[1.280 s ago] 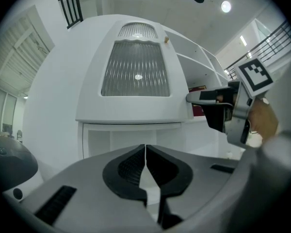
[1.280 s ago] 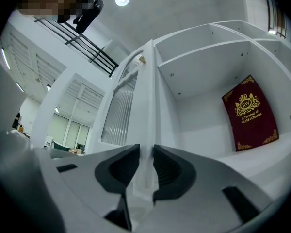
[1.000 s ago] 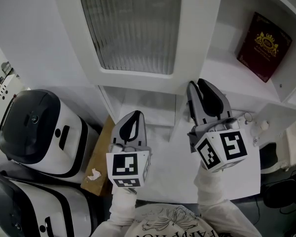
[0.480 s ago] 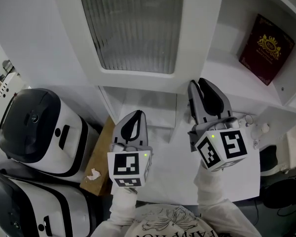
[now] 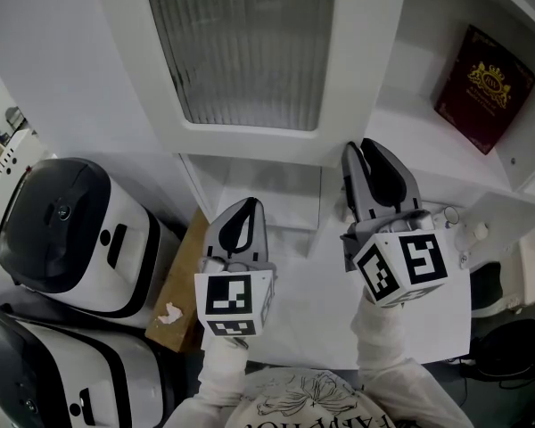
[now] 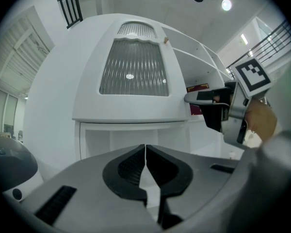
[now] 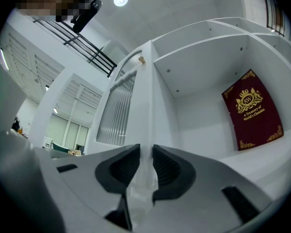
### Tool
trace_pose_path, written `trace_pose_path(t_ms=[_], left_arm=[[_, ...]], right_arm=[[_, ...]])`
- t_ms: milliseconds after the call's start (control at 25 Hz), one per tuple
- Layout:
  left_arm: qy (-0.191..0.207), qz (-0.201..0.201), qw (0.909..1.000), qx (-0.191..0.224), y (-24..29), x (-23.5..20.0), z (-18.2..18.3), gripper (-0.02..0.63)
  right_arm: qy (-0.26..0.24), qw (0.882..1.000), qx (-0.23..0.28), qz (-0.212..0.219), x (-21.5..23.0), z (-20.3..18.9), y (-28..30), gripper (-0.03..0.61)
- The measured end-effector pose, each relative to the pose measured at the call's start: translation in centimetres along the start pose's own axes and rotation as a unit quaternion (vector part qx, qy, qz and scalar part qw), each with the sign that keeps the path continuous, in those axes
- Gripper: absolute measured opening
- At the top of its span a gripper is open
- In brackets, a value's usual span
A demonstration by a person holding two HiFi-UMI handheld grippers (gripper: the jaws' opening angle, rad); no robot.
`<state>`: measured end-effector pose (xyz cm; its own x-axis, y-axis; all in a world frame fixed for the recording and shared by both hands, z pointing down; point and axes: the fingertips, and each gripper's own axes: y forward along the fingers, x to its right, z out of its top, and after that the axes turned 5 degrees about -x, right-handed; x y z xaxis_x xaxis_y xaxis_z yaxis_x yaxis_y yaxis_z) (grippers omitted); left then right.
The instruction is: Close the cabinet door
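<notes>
The white cabinet door, with a ribbed glass panel, stands swung open in front of the open shelves. My right gripper sits at the door's lower free corner. In the right gripper view its jaws flank the door's thin edge, which runs straight up from them, so the gripper is shut on the door. My left gripper hangs lower and to the left, below the door, shut with nothing in it. The left gripper view shows the door's face and the right gripper at its right side.
A dark red book leans on the cabinet shelf behind the door. Two white and black appliances stand at the left, with a brown board beside them. Cables and small items lie at the right.
The door's free edge and my right gripper have shifted slightly to the right together. The left gripper has stayed where it was.
</notes>
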<state>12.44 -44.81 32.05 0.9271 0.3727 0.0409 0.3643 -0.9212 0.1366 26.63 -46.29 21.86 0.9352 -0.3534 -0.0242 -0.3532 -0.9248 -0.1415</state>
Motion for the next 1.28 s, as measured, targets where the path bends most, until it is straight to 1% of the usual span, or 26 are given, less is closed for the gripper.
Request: trace_pose_path(t_ms=[320,520,880,1280], left_arm=[[-0.001,0.001,1.0,0.002,-0.6,-0.1,0.4,0.008],[-0.001,0.001,1.0,0.009,-1.4,0.1,0.8,0.008],[-0.006,0.003,0.9998,0.019,-3.5,0.7,1.1,0.008],[-0.006,-0.011,0.9997,0.021,-5.3,1.0,1.3,0.008]], right_arm=[[0.002,1.0,-0.002,-0.021,0.0,0.2,-0.2,0.086],[0.0,0.999,0.009,-0.034,-0.2,0.7,-1.3,0.086],[0.001,0.999,-0.023,-0.045,-0.9,-0.9,-4.0,0.072],[0.017,0.996,-0.051,-0.069,-2.0,-2.8,-6.3,0.047]])
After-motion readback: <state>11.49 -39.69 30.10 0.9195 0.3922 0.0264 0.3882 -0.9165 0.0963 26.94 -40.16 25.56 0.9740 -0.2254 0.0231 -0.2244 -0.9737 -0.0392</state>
